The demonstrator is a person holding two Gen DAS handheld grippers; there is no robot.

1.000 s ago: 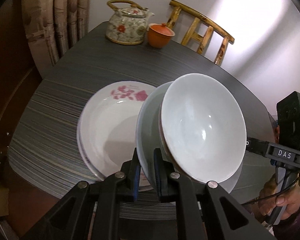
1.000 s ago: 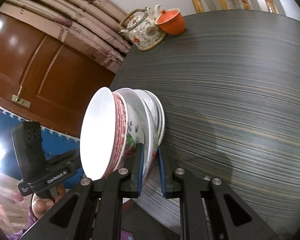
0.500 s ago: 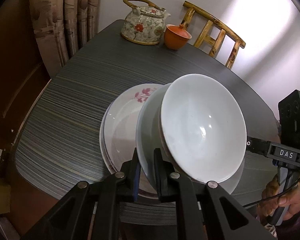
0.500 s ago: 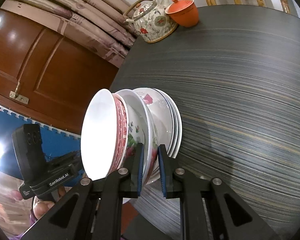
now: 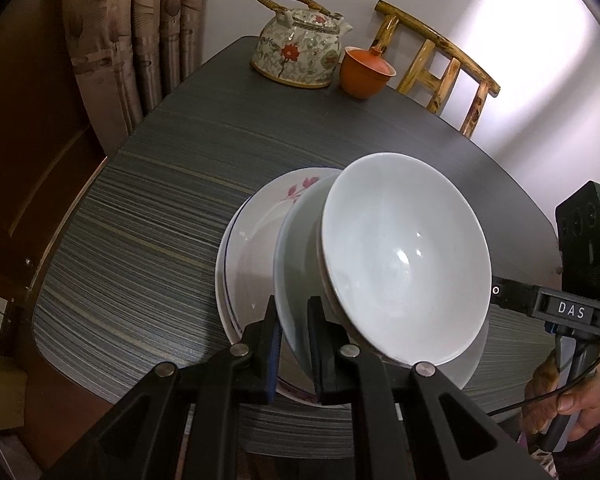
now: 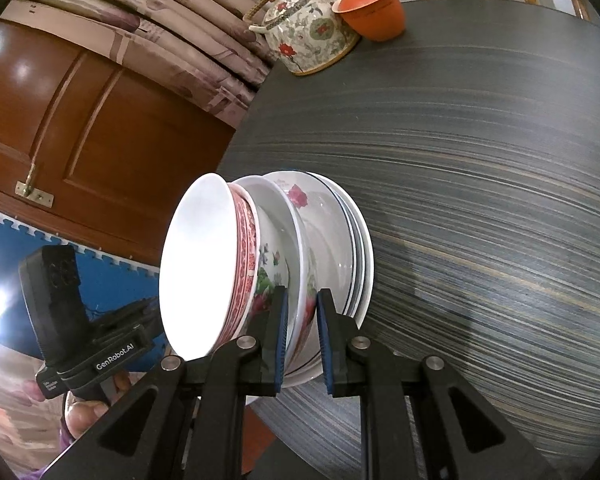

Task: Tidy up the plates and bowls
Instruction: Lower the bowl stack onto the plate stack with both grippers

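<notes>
Fingers of the left gripper [image 5: 293,344] are nearly closed, pinching the rim of a pale plate [image 5: 296,264] that carries a white bowl [image 5: 404,256]. Both tilt up over a stack of flowered plates [image 5: 256,236] lying on the dark striped table [image 5: 140,240]. A flowered teapot [image 5: 300,54] and an orange lidded cup [image 5: 364,72] stand at the far edge, beside a wooden chair [image 5: 440,68]. A hand [image 5: 568,408] at the right holds the other tool.

From the right wrist, the right gripper [image 6: 302,340] is likewise almost closed, clamped on the plate's rim [image 6: 300,264]. A red-patterned bowl [image 6: 220,264] and a flowered bowl [image 6: 270,268] sit nested on it, just left of the stacked plates [image 6: 356,256] on the table [image 6: 480,200].
</notes>
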